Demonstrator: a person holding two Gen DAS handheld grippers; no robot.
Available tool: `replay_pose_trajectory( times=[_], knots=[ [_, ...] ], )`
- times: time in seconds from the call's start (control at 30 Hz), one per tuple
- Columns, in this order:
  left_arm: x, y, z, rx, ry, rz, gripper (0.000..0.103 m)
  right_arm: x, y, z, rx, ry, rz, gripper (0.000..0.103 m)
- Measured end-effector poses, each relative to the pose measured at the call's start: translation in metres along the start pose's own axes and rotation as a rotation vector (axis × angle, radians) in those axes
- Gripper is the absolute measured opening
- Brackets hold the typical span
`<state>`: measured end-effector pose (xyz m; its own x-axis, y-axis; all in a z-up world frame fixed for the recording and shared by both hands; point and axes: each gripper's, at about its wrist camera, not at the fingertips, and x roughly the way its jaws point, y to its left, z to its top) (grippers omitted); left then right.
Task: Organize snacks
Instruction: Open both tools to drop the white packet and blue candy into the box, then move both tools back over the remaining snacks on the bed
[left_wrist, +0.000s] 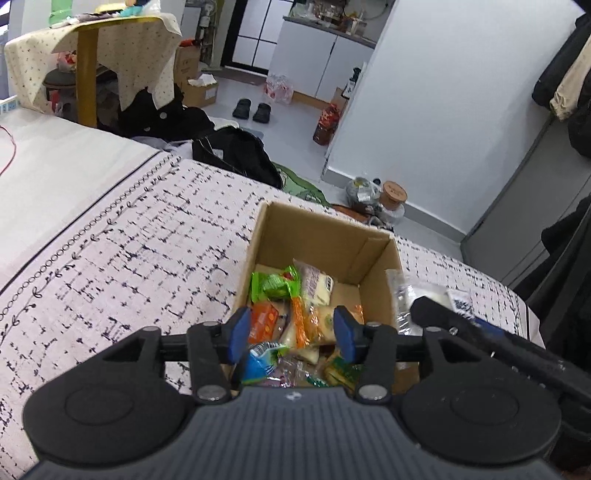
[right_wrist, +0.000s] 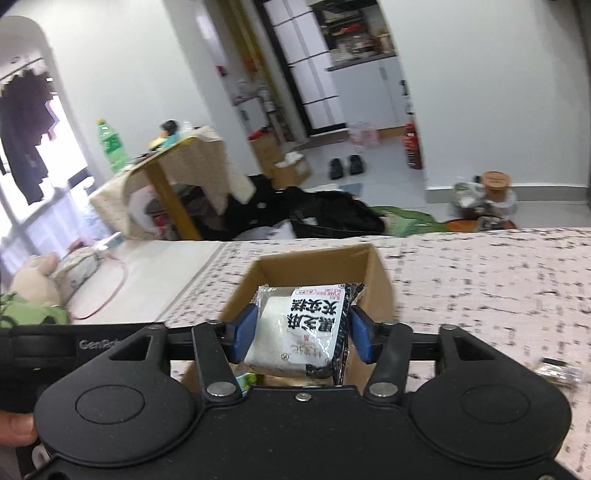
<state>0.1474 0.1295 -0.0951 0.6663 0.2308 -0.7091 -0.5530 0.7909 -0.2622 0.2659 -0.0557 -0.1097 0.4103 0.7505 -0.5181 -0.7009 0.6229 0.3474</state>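
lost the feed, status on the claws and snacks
Left claw open, empty, over cardboard box. Right claw at black-and-white snack pack above box, grip unclear. Nothing blocking.

Clearance around the box

The box (left_wrist: 317, 236) is open-topped; snacks (left_wrist: 295, 314) cover most of its floor, far corner bare. The bedspread (left_wrist: 129, 240) left of it lies free; the right gripper (left_wrist: 480, 332) crowds its right wall.

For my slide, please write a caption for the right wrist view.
Right claw carries a black-and-white snack packet over the open cardboard box on the patterned bedspread.
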Motion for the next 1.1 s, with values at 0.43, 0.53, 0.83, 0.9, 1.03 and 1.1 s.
replay_pose_trajectory(
  times=[0.43, 0.53, 0.83, 0.9, 1.03, 1.1],
  knots=[
    [0.002, -0.011, -0.006, 0.01, 0.007, -0.011, 0.075, -0.038, -0.048, 0.0, 0.11, -0.056, -0.119, 0.077],
    [0.004, -0.02, -0.008, 0.02, 0.013, -0.011, 0.08, -0.048, -0.063, -0.008, 0.136, -0.051, -0.161, 0.078],
    [0.009, -0.051, -0.017, 0.058, 0.021, -0.039, 0.082, -0.074, -0.091, -0.023, 0.168, -0.044, -0.226, 0.08],
    [0.01, -0.057, -0.018, 0.064, 0.025, -0.045, 0.082, -0.08, -0.096, -0.025, 0.179, -0.044, -0.234, 0.083],
    [0.01, -0.069, -0.022, 0.083, 0.028, -0.057, 0.087, -0.092, -0.107, -0.031, 0.191, -0.047, -0.257, 0.089],
    [0.01, -0.075, -0.025, 0.092, 0.027, -0.059, 0.088, -0.097, -0.111, -0.034, 0.195, -0.046, -0.263, 0.092]
  ],
)
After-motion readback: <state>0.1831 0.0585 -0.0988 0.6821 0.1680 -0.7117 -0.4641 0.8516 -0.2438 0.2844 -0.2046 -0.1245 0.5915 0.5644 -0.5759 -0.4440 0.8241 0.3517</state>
